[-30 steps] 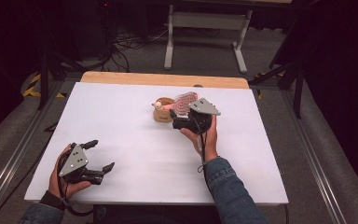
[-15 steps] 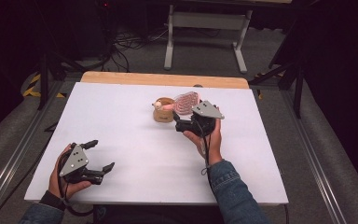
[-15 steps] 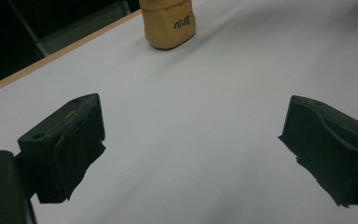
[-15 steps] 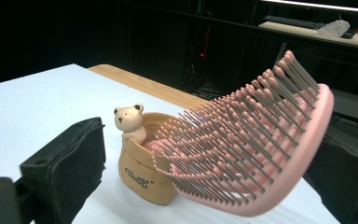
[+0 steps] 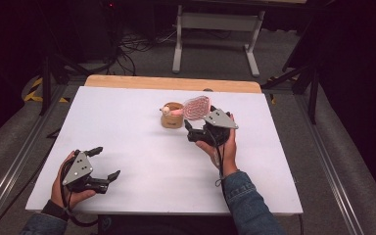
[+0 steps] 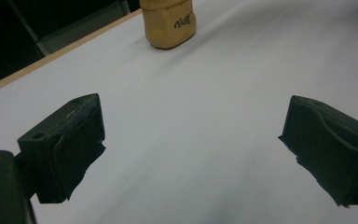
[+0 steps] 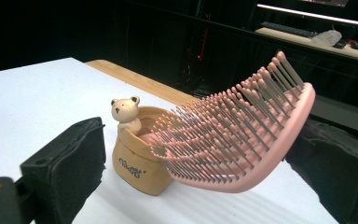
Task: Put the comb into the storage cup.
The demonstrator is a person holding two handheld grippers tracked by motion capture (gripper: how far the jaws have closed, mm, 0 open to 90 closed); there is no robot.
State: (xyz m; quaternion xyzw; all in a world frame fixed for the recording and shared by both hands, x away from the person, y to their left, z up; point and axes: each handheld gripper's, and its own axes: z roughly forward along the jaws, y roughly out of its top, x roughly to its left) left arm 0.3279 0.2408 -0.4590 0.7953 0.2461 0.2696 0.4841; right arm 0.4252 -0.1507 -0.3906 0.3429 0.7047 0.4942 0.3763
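My left gripper [image 5: 100,163] rests near the front left corner of the white table [image 5: 127,127], held in my left hand [image 5: 68,188]. Its jaws stand wide apart with nothing between them; in the left gripper view only bare table surface lies in the gap, and the tan holder [image 6: 168,22] stands well beyond them toward the far edge.

At the middle of the table, nearer the far edge than the front one, stands the tan holder [image 5: 172,116], a small cup-like pot with a bear figure [image 7: 126,113] at its rim and dark lettering on its side. A pink hairbrush [image 5: 196,107] stands handle-down in the holder, its head leaning out over the holder's right side with the bristles [image 7: 233,121] facing up and forward.

Just to the right of the holder, my right gripper [image 5: 196,132] is held in my right hand [image 5: 223,147], a denim sleeve [image 5: 249,205] behind it. In the right gripper view, its jaws are spread wide, one beside the holder and the other behind the brush head; the brush head lies between them. I cannot tell whether the farther jaw touches the back of the brush; the jaws do not close on it.
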